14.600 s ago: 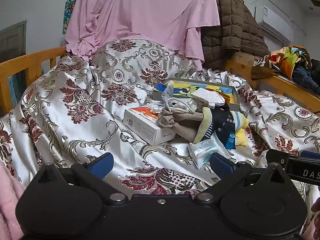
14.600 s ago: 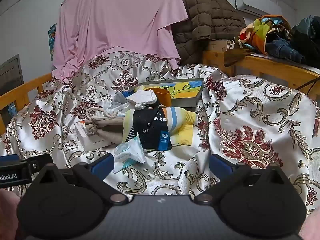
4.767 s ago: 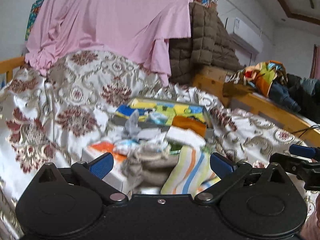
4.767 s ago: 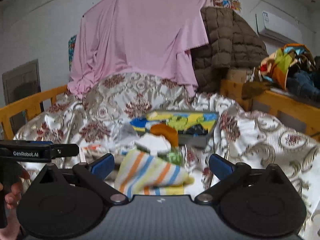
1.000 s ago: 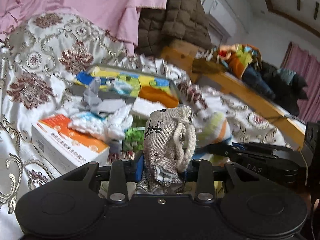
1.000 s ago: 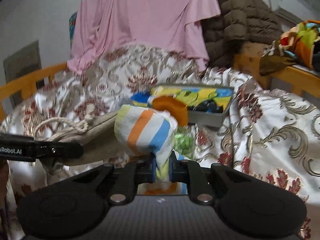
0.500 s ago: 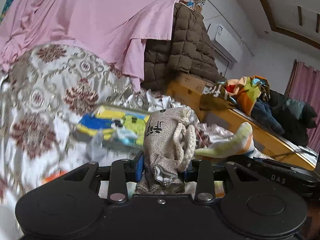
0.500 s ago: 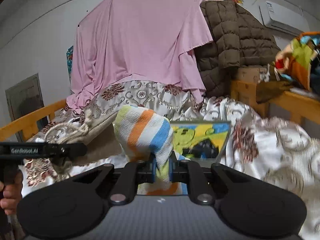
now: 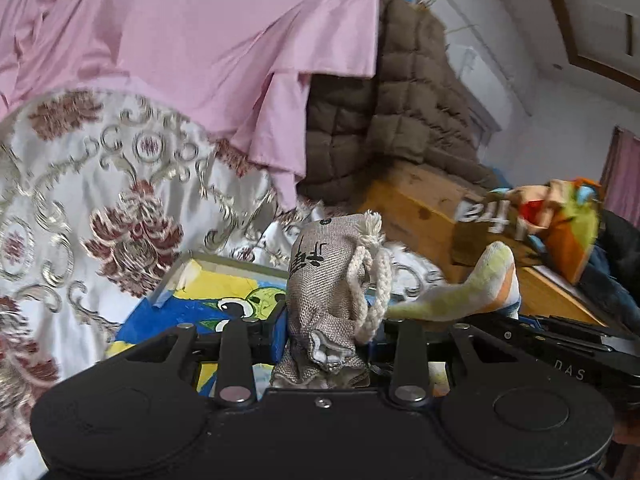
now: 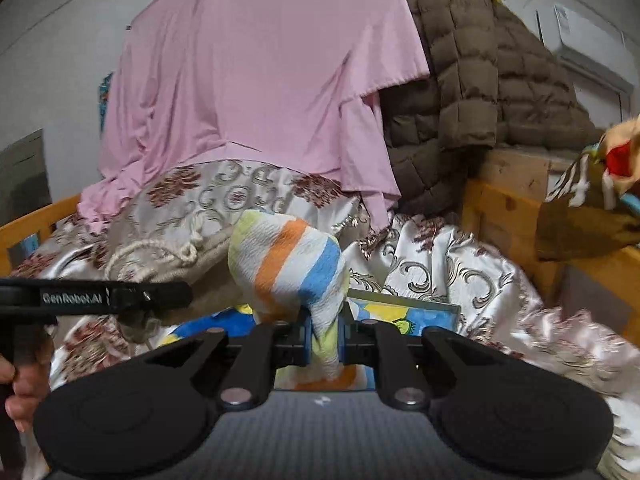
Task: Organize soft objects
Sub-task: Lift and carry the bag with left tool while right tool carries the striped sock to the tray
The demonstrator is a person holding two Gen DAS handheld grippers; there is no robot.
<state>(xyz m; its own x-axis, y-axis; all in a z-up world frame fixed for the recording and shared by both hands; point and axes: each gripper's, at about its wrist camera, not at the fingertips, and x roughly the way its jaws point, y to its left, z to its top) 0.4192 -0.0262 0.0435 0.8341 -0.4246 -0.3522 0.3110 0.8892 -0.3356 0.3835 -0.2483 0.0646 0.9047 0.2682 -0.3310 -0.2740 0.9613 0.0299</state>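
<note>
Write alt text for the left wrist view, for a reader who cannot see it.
The left tongs grip a grey burlap drawstring pouch upright, above a colourful cartoon-printed tray on a floral satin bedspread. At right, a striped cloth is held in the other tongs; a pink sheet hangs behind.

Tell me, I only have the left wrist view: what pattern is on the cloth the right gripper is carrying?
Observer: The striped cloth has orange, blue, white and pale green bands, pinched in the right gripper.
Operator: Is anything under it?
Observer: A colourful cartoon-print box lies just beyond that gripper.
Operator: Can you see my pouch from there?
Observer: Yes, the burlap pouch with its rope cord shows at the left, above the left gripper.
</note>
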